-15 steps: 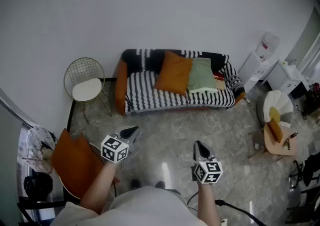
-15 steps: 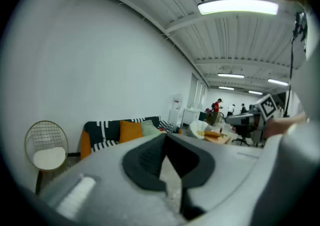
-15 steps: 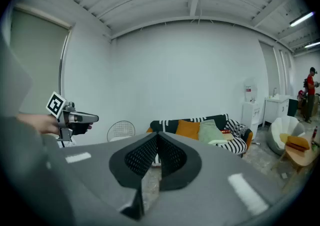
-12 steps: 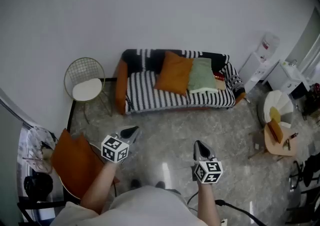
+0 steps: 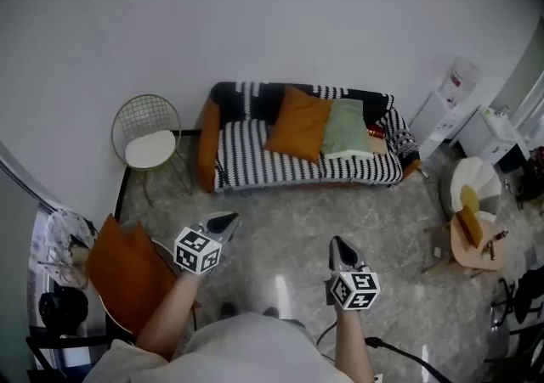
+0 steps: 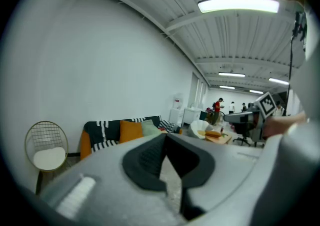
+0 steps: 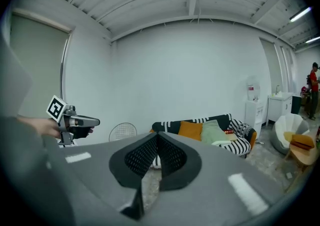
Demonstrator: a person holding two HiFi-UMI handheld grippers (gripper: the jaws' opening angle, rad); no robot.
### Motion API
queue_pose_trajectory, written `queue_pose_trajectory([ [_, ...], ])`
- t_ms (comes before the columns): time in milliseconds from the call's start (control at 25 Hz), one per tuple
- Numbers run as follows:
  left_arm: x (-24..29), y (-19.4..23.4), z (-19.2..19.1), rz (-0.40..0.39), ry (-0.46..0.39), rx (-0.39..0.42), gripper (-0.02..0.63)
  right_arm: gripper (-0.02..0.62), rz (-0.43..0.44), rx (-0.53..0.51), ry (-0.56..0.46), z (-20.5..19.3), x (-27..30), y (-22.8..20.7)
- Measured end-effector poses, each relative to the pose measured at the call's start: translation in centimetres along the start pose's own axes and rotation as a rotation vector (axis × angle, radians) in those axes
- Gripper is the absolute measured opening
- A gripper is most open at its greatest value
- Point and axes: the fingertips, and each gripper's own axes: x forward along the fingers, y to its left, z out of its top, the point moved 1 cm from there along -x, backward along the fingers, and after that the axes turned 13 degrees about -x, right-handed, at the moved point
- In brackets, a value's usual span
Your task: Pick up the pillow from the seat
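1. Pillows sighted on the striped sofa point(image 5: 255, 156) against the far wall: orange pillow point(image 5: 297, 122) leaning on the backrest, touching the green pillow point(image 5: 346, 128) on its right. Note also an orange cushion point(image 5: 126, 275) on what looks like a chair, close by the person's left arm. Cannot tell from the task wording alone which to take.
2. Holding left gripper point(image 5: 223, 222) and right gripper point(image 5: 340, 247) low over the stone floor point(image 5: 289, 220), well apart from the sofa, both with jaws pressed together and nothing between them.
3. Judged as the approach step: walk in first, with the chosen pillow centred in both gripper views.
4. Spread the jaws before arrival rather than at contact, to avoid shoving soft fabric with closed tips.
5. Aim for a top corner or edge. Pinch deep enough to catch filling as well as cover.
6. Lift straight up and away, to avoid dragging the neighbouring pillow along.
7. Steer clear of the wire chair point(image 5: 149, 139) at the sofa's left end.
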Motion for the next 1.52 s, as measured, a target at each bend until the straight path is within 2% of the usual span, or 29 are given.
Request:
queue_pose_trajectory([
  [320,1.0,-1.3,-0.2,0.024,-0.007,0.0,-0.002,0.004,0.031,0.005,0.009,-0.8,-0.2,-1.3],
  [760,3.9,-4.9,-1.2,0.056,-0.021,-0.014,-0.002,0.005,0.073,-0.013,0.01,-1.7,-1.2,-5.7],
  [1040,6.3,-6.8,-1.7,0.071,-0.019,-0.016,-0.002,0.003,0.136,-0.01,0.03,-3.3,-1.4,-8.1],
  [1520,9.8,-5.7,-1.5,0.06,0.001,-0.02,-0.002,0.003,0.154,0.006,0.056,-4.4,1.3,-10.1],
])
